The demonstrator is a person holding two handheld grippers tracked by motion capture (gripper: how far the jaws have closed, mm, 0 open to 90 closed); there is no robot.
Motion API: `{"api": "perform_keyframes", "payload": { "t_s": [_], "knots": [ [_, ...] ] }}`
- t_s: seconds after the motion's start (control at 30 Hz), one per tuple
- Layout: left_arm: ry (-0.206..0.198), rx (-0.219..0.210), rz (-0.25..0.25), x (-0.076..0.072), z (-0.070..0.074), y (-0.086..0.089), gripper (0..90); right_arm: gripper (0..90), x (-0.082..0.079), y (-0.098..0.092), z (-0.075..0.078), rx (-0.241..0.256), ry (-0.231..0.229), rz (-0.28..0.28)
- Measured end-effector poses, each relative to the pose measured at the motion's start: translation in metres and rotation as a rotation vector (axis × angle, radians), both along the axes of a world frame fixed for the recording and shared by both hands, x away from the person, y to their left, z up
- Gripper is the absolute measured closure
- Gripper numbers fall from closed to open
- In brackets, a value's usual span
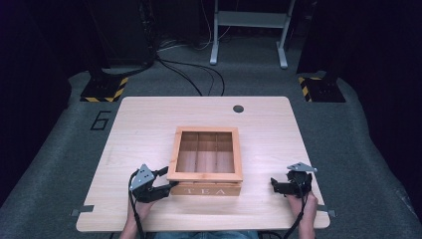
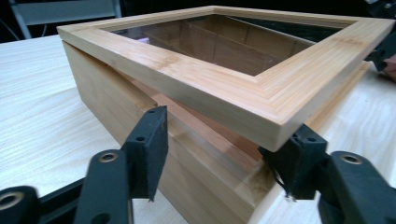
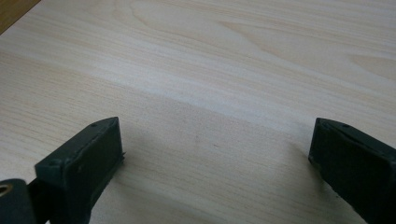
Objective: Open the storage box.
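One wooden tea box (image 1: 205, 164) sits on the table (image 1: 149, 119), near the person's edge and roughly centred left to right. Its front face reads "TEA". The interior is split into three compartments, seen through the lid's window. One framed lid (image 2: 261, 84) with a clear pane rests on the box; in the left gripper view it sits slightly raised and skewed at the near corner, a gap showing between lid and box wall.

Two grippers, one per hand. The left gripper (image 1: 164, 183) is at the box's front-left corner. Its jaws are apart and straddle that corner: in the left gripper view one jaw lies against the box's side wall, the other just under the lid's corner. Whether they press on it cannot be told. The right gripper (image 1: 278, 185) rests on bare table, well apart from the box to its right, jaws spread wide with nothing between them.

Surface: one light wood-grain tabletop with one dark round hole (image 1: 238, 108) near its far edge. Room: grey carpet, dark surroundings, two black bases with yellow-black hazard stripes (image 1: 104, 89), a grey metal frame (image 1: 249, 30) at the back, cables (image 1: 194, 69) on the floor, and a "6" (image 1: 101, 120) marked left of the table.
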State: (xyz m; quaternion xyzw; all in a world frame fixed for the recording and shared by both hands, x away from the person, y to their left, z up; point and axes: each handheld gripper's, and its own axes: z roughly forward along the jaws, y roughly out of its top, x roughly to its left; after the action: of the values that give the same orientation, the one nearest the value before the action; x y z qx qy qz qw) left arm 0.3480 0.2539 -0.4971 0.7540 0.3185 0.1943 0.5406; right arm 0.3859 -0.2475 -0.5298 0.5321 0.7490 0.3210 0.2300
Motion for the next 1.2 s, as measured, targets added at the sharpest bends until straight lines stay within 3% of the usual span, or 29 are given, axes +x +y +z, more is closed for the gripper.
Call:
{"api": "perform_keyframes", "payload": {
  "t_s": [0.2, 0.23, 0.3, 0.43, 0.47, 0.53, 0.6, 0.63, 0.67, 0.7, 0.73, 0.77, 0.8, 0.97, 1.07, 1.2],
  "knots": [
    [0.016, 0.007, -0.028, -0.002, 0.002, 0.0, 31.6, 2.3, 0.0, 0.0, 0.0, 0.0, 0.0, 0.0],
    [0.027, 0.017, -0.033, -0.002, 0.002, 0.0, 26.4, 2.3, 0.0, 0.0, 0.0, 0.0, -0.001, 0.0],
    [0.044, 0.091, -0.037, -0.004, -0.002, -0.004, 24.0, 2.3, 0.0, 0.0, 0.0, 0.0, 0.0, 0.0],
    [0.076, 0.079, -0.032, -0.005, -0.011, -0.006, 14.6, 2.6, 0.0, 0.0, 0.0, 0.0, -0.002, 0.0],
    [0.06, 0.079, -0.016, -0.005, -0.012, -0.006, 14.6, 2.7, 0.0, 0.0, 0.0, 0.0, -0.002, 0.0],
    [0.085, 0.073, -0.005, -0.006, -0.012, -0.003, 11.0, 2.7, 0.0, 0.0, 0.0, 0.0, -0.002, 0.0],
    [0.091, 0.088, 0.007, -0.006, -0.012, -0.001, 7.3, 2.7, 0.0, 0.0, 0.0, 0.0, -0.002, 0.0],
    [0.124, 0.108, 0.021, -0.007, -0.014, 0.002, 3.8, 2.7, 0.0, 0.0, 0.0, 0.001, -0.001, -0.001],
    [0.124, 0.108, 0.021, -0.007, -0.014, 0.002, 2.8, 2.7, 0.0, 0.0, 0.0, 0.001, -0.001, -0.001],
    [0.154, 0.141, 0.039, -0.009, -0.017, 0.008, 1.2, 2.7, 0.0, 0.0, 0.0, 0.002, 0.0, -0.002],
    [0.154, 0.141, 0.039, -0.009, -0.017, 0.008, 0.4, 2.7, 0.0, 0.0, 0.0, 0.002, 0.0, -0.002],
    [0.188, 0.192, 0.063, -0.01, -0.022, 0.016, 0.1, 2.7, 0.0, 0.0, 0.0, 0.002, 0.0, -0.003],
    [0.196, 0.205, 0.08, -0.011, -0.024, 0.021, 0.1, 2.7, 0.0, 0.0, 0.0, 0.002, 0.0, -0.003],
    [0.249, 0.214, 0.151, -0.014, -0.031, 0.041, 0.1, 2.7, 0.0, 0.0, 0.0, 0.004, 0.001, -0.004],
    [0.247, 0.212, 0.181, -0.014, -0.032, 0.047, 0.0, 2.7, 0.0, 0.0, 0.0, 0.001, 0.0, -0.002],
    [0.277, 0.25, 0.22, -0.011, -0.033, 0.053, 0.0, 2.7, -0.001, 0.001, 0.0, 0.004, 0.002, -0.007]
  ]
}}
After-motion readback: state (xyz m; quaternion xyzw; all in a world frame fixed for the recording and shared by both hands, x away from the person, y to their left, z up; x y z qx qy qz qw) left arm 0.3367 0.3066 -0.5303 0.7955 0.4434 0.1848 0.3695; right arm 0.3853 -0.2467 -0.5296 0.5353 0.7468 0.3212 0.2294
